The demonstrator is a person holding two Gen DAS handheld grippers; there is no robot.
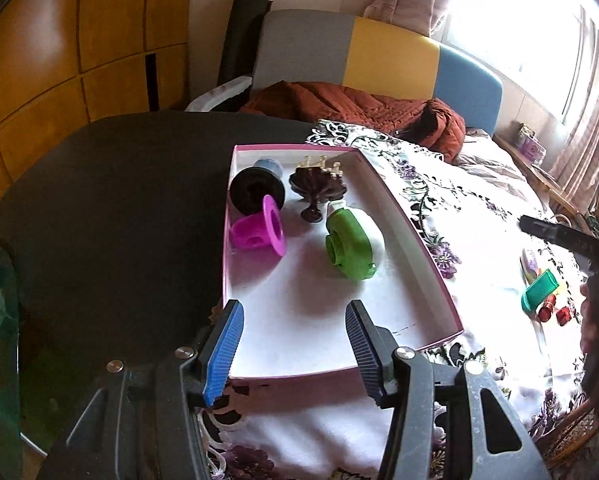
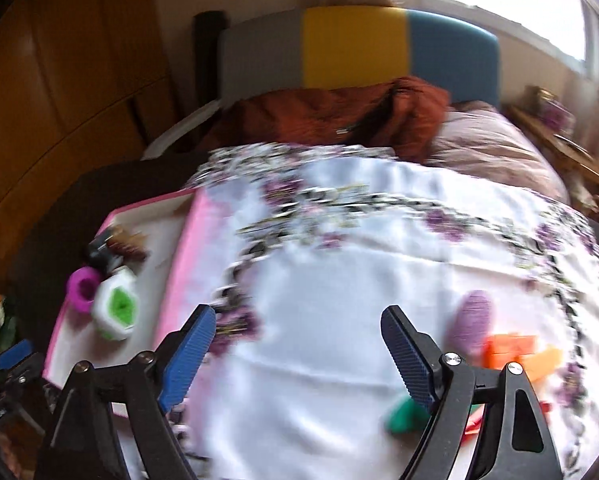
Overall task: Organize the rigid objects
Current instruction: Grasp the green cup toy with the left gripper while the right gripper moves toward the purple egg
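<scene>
A shallow white box with a pink rim (image 1: 419,248) lies on a floral cloth (image 1: 479,240). Inside it are a black cup (image 1: 255,194), a magenta flanged piece (image 1: 259,232), a dark brown pedestal dish (image 1: 317,190) and a green-and-white round object (image 1: 353,246). My left gripper (image 1: 294,306) hovers open over the box's near end, holding nothing. In the blurred right wrist view, my right gripper (image 2: 298,314) is open and empty over the cloth, right of the box (image 2: 183,264). A green block (image 2: 403,416) lies under its right finger, with a purple oval thing (image 2: 473,320) and orange pieces (image 2: 511,350) just beyond.
The green block (image 1: 539,290) and small red pieces (image 1: 555,308) sit on the cloth to the right. A dark round table (image 1: 119,200) carries the box's left side. A rust-coloured blanket (image 1: 359,108) and a striped headboard (image 1: 379,52) lie behind.
</scene>
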